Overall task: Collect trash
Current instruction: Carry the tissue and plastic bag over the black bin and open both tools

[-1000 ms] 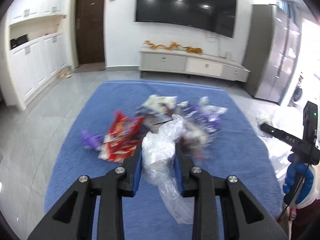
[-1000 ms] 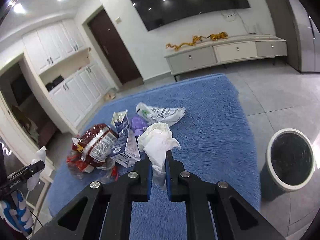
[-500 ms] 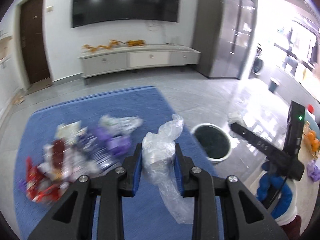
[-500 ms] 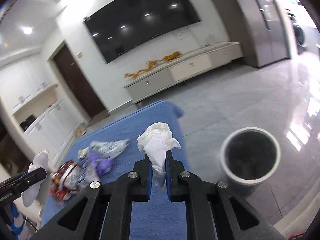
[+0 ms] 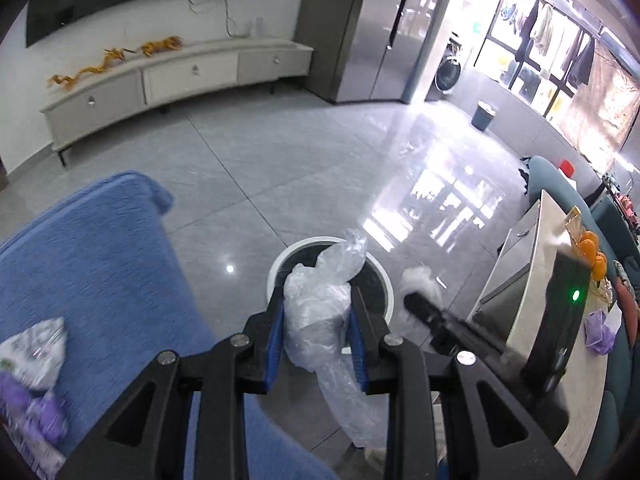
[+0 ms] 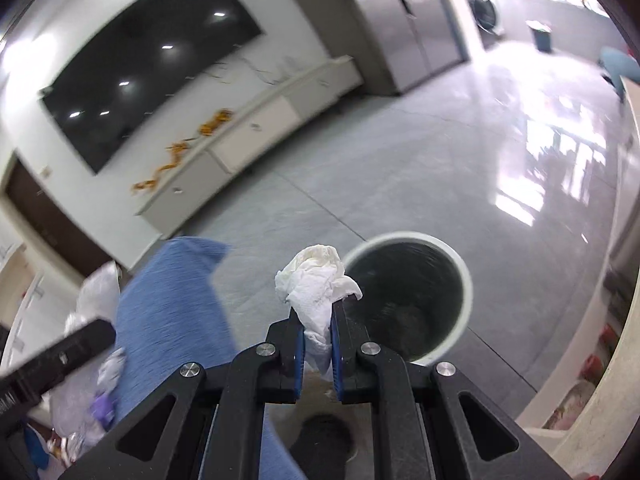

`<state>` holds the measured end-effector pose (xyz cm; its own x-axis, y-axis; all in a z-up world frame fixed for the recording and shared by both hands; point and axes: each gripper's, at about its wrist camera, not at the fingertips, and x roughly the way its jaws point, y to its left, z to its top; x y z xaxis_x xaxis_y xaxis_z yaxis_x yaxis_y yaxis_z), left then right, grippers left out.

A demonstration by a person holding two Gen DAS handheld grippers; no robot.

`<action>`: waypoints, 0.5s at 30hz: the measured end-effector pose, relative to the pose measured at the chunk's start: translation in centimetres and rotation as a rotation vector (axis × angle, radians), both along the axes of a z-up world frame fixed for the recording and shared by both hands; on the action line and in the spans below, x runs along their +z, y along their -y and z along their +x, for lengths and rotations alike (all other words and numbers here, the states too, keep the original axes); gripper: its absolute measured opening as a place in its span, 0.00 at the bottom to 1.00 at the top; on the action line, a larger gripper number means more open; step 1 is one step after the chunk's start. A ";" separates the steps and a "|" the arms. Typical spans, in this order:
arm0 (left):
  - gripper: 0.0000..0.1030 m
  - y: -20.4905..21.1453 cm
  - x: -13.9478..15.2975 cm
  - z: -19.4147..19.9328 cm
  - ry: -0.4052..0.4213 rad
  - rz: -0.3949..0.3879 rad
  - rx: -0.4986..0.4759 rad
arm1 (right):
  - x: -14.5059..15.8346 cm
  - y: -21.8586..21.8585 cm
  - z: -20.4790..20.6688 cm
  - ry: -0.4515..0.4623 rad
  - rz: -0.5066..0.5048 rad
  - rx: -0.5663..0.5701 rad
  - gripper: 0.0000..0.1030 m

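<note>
Now the left gripper (image 5: 318,318) pinches a clear plastic bag (image 5: 316,312) and the right gripper (image 6: 318,326) clamps a crumpled tissue (image 6: 316,284), both near the bin's (image 6: 460,264) rim.

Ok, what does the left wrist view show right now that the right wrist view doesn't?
Only the left wrist view shows the left tongs gripping a clear plastic bag and a patterned wrapper on the rug. Only the right wrist view shows the right tongs pinching a crumpled white tissue and a dark sock below. Both show the white-rimmed trash bin on grey tiles, the blue rug and the TV cabinet.
</note>
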<state>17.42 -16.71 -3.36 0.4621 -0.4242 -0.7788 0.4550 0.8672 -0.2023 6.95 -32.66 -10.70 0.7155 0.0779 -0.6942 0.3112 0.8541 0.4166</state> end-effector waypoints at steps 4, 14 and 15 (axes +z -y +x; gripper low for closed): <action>0.27 4.5 -3.3 4.7 -0.079 0.051 -0.052 | -3.9 2.2 2.3 -0.104 0.052 -0.064 0.10; 0.28 9.6 -10.3 11.1 -0.253 0.077 -0.058 | -11.2 5.2 7.7 -0.274 0.121 -0.128 0.14; 0.29 9.6 -10.7 11.5 -0.267 0.072 -0.054 | -11.5 5.3 7.9 -0.280 0.121 -0.129 0.14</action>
<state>28.88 -26.36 -14.07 0.2151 -0.3813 -0.8991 0.4397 0.8599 -0.2595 14.89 -37.98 -22.19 0.5075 0.0927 -0.8566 0.5308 0.7495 0.3955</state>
